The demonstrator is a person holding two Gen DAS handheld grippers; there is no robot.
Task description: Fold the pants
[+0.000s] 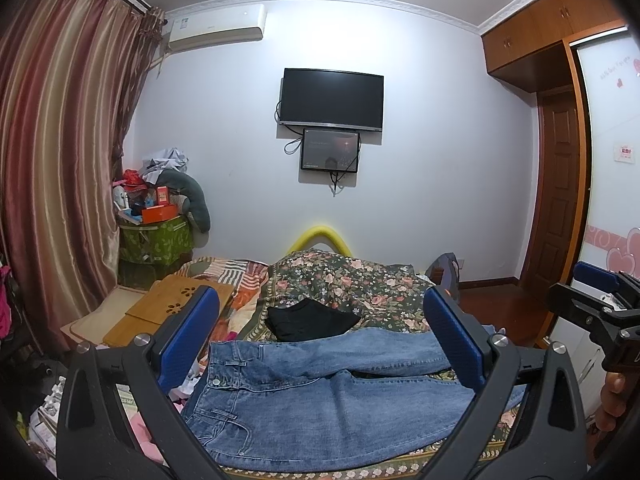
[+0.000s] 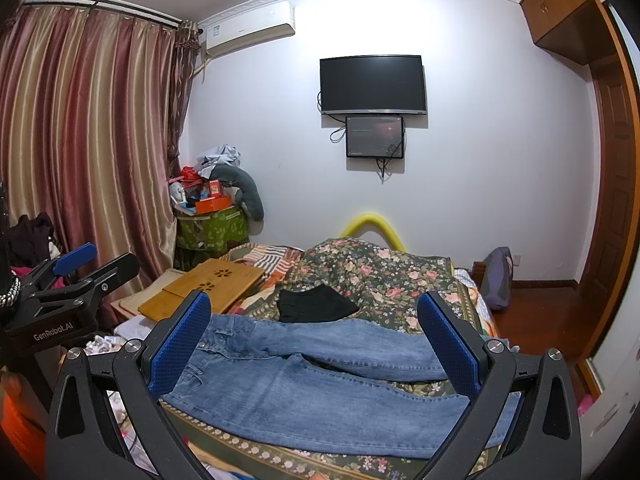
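Blue jeans (image 1: 320,396) lie flat on the floral bedspread (image 1: 360,284), waistband at the left, legs running right. They also show in the right wrist view (image 2: 320,380). My left gripper (image 1: 320,336) is open and empty, held above the jeans near the waistband. My right gripper (image 2: 316,340) is open and empty, above the legs. The right gripper shows at the right edge of the left wrist view (image 1: 600,300). The left gripper shows at the left edge of the right wrist view (image 2: 80,276).
A folded black garment (image 1: 312,320) lies on the bed just beyond the jeans. A wooden lap tray (image 1: 176,304) lies at the bed's left. A cluttered green box (image 1: 156,240) stands by the curtain. A wardrobe and door are at the right.
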